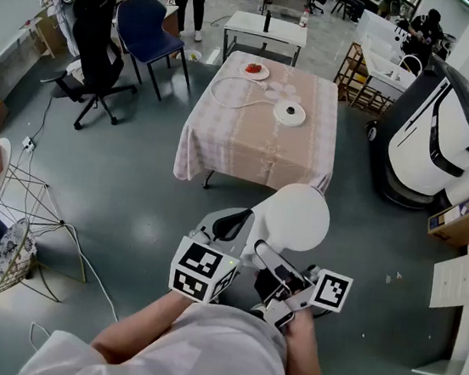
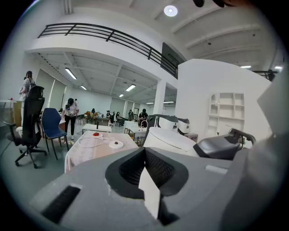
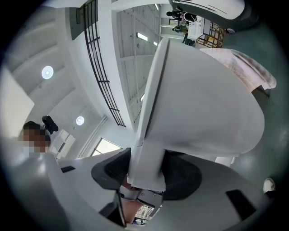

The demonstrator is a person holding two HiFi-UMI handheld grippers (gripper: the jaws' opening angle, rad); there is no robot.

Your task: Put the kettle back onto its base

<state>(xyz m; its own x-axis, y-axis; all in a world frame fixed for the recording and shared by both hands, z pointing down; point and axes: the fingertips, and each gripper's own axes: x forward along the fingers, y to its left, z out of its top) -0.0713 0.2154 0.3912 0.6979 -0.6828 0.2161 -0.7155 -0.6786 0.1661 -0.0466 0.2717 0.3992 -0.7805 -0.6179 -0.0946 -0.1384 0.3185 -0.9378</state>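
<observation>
The white kettle (image 1: 299,217) hangs in the air close to the person's body, over the grey floor in front of the table (image 1: 247,154). My right gripper (image 1: 278,270) is shut on its handle; in the right gripper view (image 3: 146,173) the white handle (image 3: 146,158) fills the gap between the dark pads, with the kettle body (image 3: 203,103) above. My left gripper (image 1: 231,223) sits beside the kettle's left side, jaws shut with nothing between them (image 2: 145,167). The round white base (image 1: 289,112) lies on the pink cloth, its cord (image 1: 230,92) looped to the left. The left gripper view also shows the base (image 2: 116,144).
A plate with red food (image 1: 254,70) sits at the table's far side. A black office chair (image 1: 95,44) and blue chair (image 1: 148,29) stand to the left. A large white machine (image 1: 438,141) and a cardboard box (image 1: 466,220) stand right. A wire stool (image 1: 20,223) and floor cable lie left.
</observation>
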